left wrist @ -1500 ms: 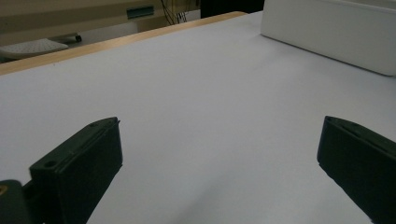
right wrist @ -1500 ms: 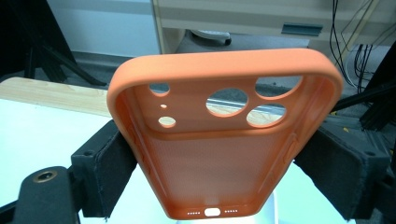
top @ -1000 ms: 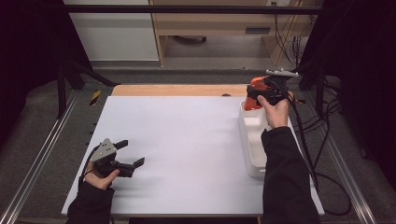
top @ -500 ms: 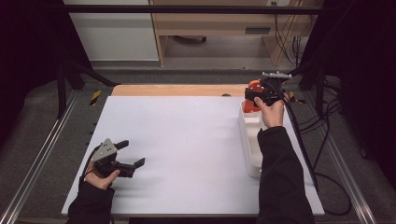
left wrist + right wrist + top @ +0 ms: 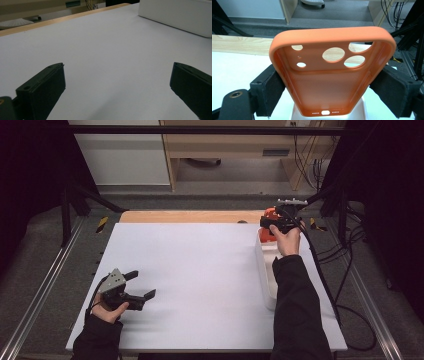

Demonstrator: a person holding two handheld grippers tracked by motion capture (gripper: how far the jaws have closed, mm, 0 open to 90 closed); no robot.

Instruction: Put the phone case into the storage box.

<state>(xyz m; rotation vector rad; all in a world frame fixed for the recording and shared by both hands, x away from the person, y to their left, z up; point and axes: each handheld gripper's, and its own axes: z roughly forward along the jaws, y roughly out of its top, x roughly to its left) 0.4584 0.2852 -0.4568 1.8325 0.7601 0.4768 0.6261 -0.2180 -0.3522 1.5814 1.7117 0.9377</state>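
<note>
An orange phone case (image 5: 332, 75) with round camera holes stands upright between the two black jaws of my right gripper (image 5: 329, 95), its open inner side facing the camera. The pads press on its two long edges. In the high view that right gripper (image 5: 272, 223) holds the orange case (image 5: 270, 213) over the far end of a white tray (image 5: 266, 270). My left gripper (image 5: 143, 284) rests low at the table's near left, jaws wide apart with nothing between them. In its own view the left gripper (image 5: 117, 82) shows bare white tabletop between its jaws.
The long white tray (image 5: 180, 15) lies along the right side of the white tabletop (image 5: 200, 270). A wooden strip (image 5: 190, 216) runs along the far edge. Cables (image 5: 345, 270) trail off the right side, and dark frame rails stand at both sides.
My right gripper has sunk slightly with the orange case, staying over the tray's far end. The left gripper has kept still.
</note>
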